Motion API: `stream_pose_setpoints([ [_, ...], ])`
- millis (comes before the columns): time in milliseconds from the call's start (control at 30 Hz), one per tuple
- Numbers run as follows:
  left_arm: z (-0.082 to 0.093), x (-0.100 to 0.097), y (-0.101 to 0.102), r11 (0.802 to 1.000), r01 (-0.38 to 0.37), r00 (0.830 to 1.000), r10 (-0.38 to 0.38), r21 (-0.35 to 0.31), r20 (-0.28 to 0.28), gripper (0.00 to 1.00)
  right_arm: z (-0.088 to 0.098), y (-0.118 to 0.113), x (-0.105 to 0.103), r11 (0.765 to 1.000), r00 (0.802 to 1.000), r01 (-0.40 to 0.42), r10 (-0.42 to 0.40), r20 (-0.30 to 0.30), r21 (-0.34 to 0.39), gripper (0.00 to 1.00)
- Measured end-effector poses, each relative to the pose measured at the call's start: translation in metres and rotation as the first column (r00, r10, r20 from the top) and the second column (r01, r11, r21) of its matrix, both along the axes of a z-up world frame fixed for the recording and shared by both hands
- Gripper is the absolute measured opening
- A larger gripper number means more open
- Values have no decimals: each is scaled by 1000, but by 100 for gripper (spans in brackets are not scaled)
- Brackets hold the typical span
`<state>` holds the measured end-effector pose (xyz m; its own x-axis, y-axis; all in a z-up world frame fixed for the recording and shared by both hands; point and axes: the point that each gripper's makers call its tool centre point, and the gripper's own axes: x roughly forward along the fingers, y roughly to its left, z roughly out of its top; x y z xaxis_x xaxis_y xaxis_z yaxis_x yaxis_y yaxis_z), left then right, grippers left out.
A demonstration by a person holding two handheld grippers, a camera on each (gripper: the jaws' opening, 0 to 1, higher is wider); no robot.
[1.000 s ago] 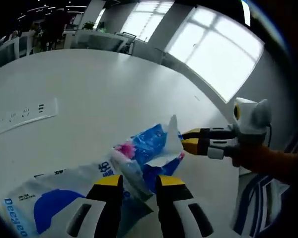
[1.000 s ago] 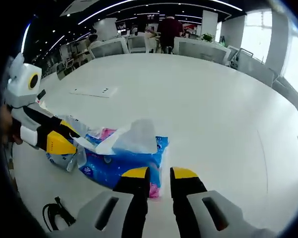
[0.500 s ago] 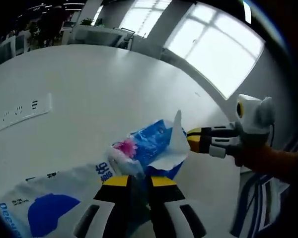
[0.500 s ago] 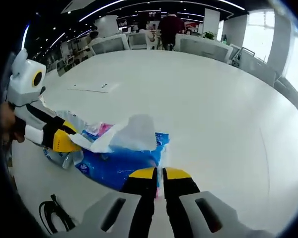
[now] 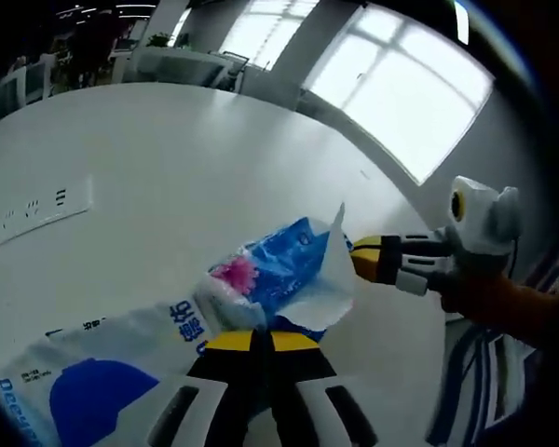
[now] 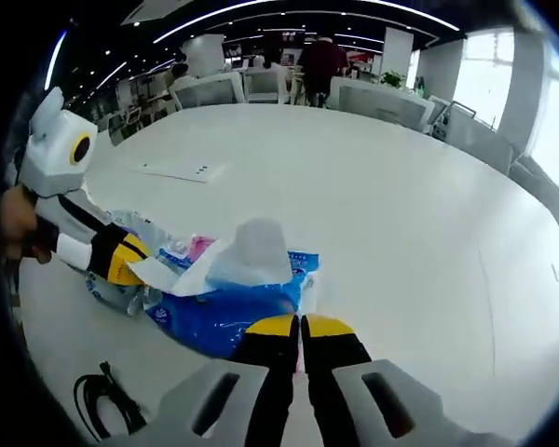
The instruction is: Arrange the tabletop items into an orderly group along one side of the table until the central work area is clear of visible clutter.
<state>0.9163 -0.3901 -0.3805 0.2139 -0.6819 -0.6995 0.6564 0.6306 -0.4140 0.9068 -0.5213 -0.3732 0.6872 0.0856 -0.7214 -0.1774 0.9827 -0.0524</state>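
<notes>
A blue tissue pack (image 5: pixel 281 267) with a pink patch lies on the white table (image 5: pixel 168 149), a white tissue (image 5: pixel 324 291) sticking out of its top. My left gripper (image 5: pixel 263 337) is shut on its near end. The right gripper (image 5: pixel 359 259) reaches in from the right, holding the pack's far end. In the right gripper view the same pack (image 6: pixel 219 312) lies just ahead, my right gripper (image 6: pixel 300 323) shut on its edge. The left gripper (image 6: pixel 123 261) grips the opposite end there, and the tissue (image 6: pixel 252 253) stands up between them.
A white plastic bag with blue print (image 5: pixel 84 372) lies crumpled beside the pack. A black cable (image 6: pixel 98 400) is coiled near the table edge. A flat socket panel (image 6: pixel 177 170) sits further out on the table (image 6: pixel 382 205). Chairs and a person (image 6: pixel 319 58) are beyond.
Both grippers have gone from open to shut, each closing on an end of the tissue pack. The pack sits slightly higher in both views.
</notes>
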Motion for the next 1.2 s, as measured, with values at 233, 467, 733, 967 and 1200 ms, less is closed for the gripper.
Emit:
stream_pose_setpoints([
  [233, 1, -10, -4, 1000, 17, 1000, -17, -4, 5, 2, -5, -4, -14, 1000, 1000, 16, -16, -10, 5, 0],
  [467, -6, -19, -3, 999, 31, 999, -31, 20, -6, 3, -14, -5, -21, 1000, 999, 17, -16, -33, 14, 0],
  [733, -8, -15, -1, 999, 37, 999, -37, 40, 3, 4, -16, -5, -20, 1000, 999, 21, -20, -37, 24, 1],
  [967, -6, -17, 3, 998, 36, 999, -36, 43, -5, 9, -17, -8, -22, 999, 999, 37, -36, -37, 33, 5],
  [1200, 7, -19, 9, 998, 50, 997, -52, 37, 55, 25, 0, -4, -32, 996, 999, 48, -49, 9, 69, 16],
])
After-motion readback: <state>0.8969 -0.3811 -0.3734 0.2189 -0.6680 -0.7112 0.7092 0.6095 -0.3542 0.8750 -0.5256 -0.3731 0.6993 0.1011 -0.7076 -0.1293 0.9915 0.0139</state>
